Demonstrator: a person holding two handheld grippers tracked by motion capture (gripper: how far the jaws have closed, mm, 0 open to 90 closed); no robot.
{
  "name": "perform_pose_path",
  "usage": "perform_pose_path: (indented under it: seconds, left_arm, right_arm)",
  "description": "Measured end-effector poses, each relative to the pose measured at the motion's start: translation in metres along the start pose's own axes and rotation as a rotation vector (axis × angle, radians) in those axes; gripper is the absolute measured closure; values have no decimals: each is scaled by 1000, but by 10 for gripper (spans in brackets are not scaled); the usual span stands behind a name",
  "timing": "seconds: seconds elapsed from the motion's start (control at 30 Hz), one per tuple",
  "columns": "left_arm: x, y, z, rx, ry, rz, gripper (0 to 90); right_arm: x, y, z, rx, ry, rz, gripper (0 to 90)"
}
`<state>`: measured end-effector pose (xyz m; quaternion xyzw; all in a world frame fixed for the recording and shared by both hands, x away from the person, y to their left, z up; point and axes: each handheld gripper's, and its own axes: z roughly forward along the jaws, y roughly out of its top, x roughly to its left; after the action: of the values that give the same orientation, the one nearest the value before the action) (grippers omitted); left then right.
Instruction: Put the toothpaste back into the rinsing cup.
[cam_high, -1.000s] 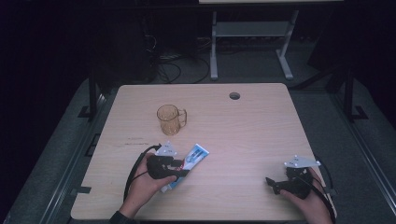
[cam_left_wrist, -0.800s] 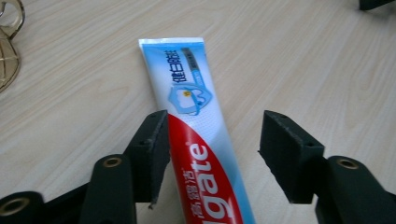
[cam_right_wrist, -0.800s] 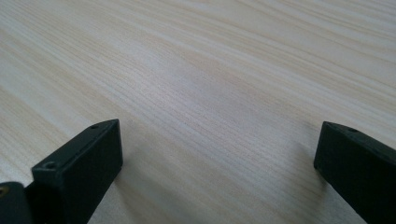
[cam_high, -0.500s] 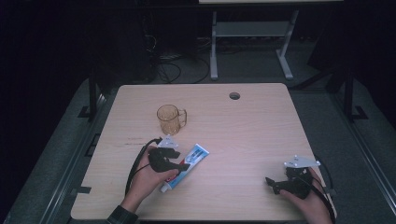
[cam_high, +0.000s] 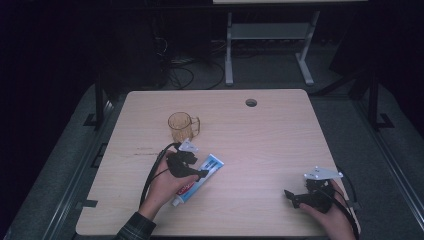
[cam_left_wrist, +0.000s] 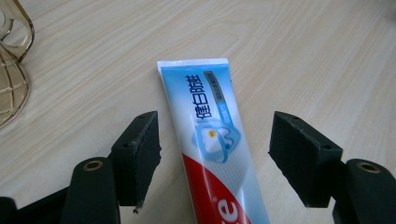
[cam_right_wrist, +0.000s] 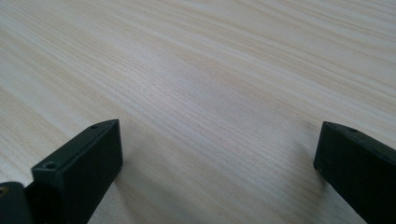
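Hovering now farther along the toothpaste tube (cam_left_wrist: 210, 140), near the table's (cam_high: 280, 145) front-left beside the amber mug (cam_high: 181, 126), our left gripper (cam_left_wrist: 212, 149) straddles it wide open, apparently poised to grip, while our right gripper (cam_right_wrist: 215, 158) idles, open and empty, front-right.

Both grippers are black: the left gripper (cam_high: 199, 173) carries a pale grey three-cornered plate on top and trails a black cable looping back toward the plaid sleeve (cam_high: 134, 230); the right gripper (cam_high: 290, 195) has the same plate and cable; block-shaped jaws show small screw holes and brass-ringed pivots
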<state>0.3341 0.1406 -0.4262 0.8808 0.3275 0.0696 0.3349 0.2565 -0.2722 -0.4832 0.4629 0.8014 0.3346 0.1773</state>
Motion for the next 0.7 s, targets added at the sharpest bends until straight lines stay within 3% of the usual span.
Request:
perform_pose_path:
  seconds: [0.53,0.7]
  left_arm:
    - [-1,10,27,57,28,6,323]
    - [-3,10,36,86,56,12,325]
  right_arm:
    - [0,0,0,0,0,0,5]
    - [0,0,0,0,0,0,5]
